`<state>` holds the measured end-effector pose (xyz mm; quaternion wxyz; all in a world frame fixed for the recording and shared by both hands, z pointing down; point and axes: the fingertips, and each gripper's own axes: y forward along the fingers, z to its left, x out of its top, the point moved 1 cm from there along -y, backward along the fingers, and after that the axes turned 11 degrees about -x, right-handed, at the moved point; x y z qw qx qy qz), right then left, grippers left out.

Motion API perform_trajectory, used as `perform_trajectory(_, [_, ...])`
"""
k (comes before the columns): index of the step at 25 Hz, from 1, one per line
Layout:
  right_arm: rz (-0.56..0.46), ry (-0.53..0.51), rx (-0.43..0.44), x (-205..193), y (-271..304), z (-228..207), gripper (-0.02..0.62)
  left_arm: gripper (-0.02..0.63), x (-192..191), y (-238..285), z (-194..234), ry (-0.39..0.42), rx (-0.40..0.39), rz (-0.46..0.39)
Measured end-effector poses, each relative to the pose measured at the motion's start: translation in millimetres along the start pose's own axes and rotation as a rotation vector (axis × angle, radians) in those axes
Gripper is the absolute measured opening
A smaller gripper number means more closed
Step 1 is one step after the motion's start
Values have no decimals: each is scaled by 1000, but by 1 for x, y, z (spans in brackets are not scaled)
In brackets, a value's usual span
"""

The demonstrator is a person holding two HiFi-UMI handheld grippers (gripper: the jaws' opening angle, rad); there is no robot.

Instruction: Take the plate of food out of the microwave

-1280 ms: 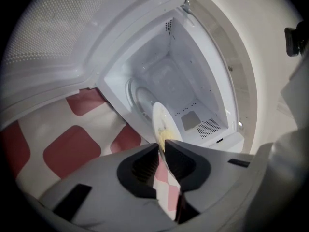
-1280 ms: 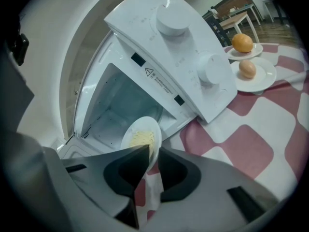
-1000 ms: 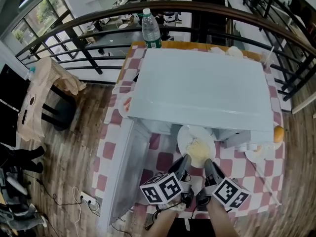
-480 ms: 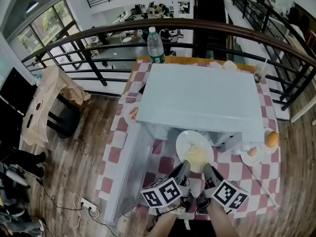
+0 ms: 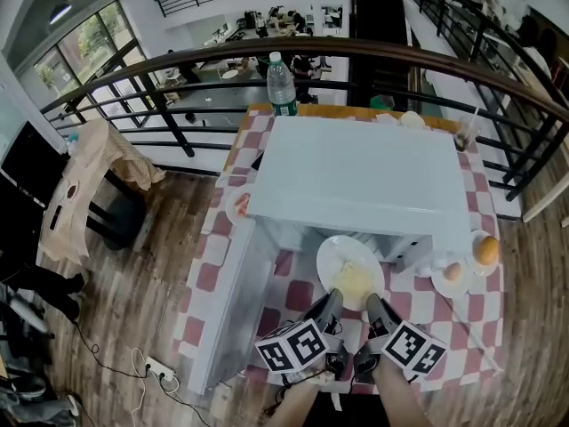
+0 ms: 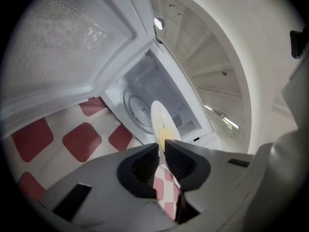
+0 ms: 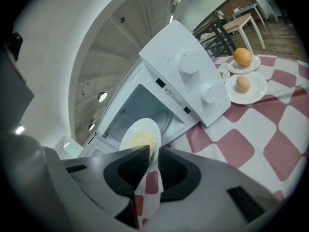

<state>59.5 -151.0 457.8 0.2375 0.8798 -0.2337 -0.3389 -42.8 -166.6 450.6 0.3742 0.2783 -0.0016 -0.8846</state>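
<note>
Jaws of left gripper and right gripper each clamp narrowly on the near rim of the plate at lower centre, seemingly just clear of the open microwave, with only setting it down left.

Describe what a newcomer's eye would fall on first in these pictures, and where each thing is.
The white round plate of yellow food stands out first, at the open front of the big white box-shaped microwave in the middle of the red-and-white checked tablecloth. The left tongs and right tongs each clamp its near rim. A round orange fruit sits near the cloth's right edge.
</note>
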Motion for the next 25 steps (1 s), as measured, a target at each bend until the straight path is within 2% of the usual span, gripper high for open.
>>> perform_trajectory(25, [0,14,-20,3,5,0,58,66,3,6,3,-16,-9,11])
